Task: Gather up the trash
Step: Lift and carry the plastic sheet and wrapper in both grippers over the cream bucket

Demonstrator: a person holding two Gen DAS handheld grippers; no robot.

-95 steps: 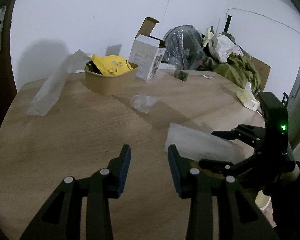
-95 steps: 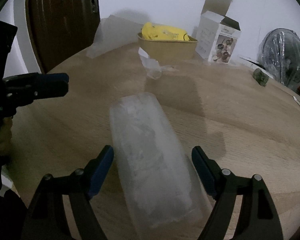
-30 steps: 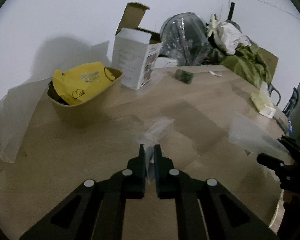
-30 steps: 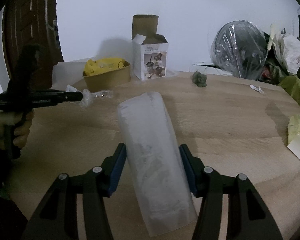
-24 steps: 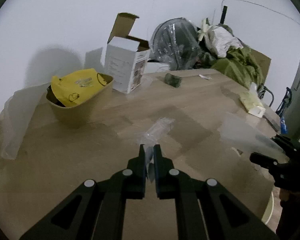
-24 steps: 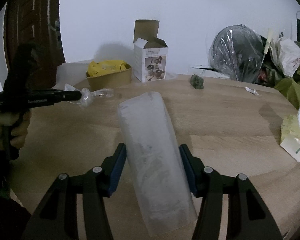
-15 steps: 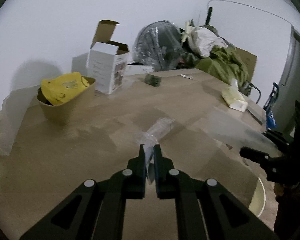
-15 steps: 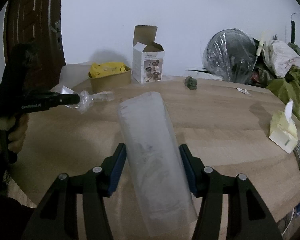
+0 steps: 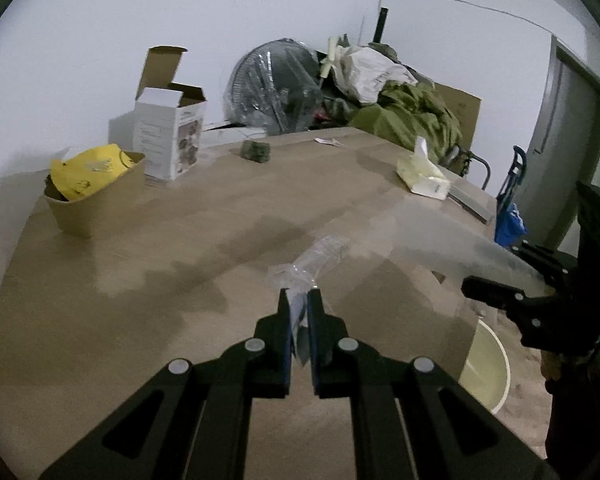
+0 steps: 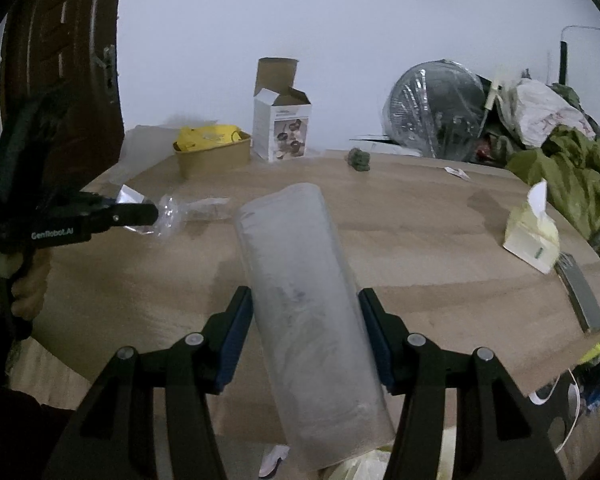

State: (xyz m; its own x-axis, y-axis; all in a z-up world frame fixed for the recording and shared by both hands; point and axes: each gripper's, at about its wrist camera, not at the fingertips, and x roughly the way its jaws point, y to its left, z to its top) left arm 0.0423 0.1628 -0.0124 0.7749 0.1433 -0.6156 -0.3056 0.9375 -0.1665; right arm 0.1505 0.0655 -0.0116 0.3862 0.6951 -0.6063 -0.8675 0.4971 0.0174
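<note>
1. The left tongs are pinching a clear plastic wrapper above the desk.
2. The right tongs are clamping a frosted plastic sleeve, probably carrying it towards the pale bin below.

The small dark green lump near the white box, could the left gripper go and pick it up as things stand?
Probably not yet. The left gripper is shut on a crumpled clear wrapper, so its fingers are occupied. The table between it and the green lump looks unobstructed, so it seems reachable once the wrapper is dropped.

Both wrist cameras look obliquely down across the same wooden table
</note>
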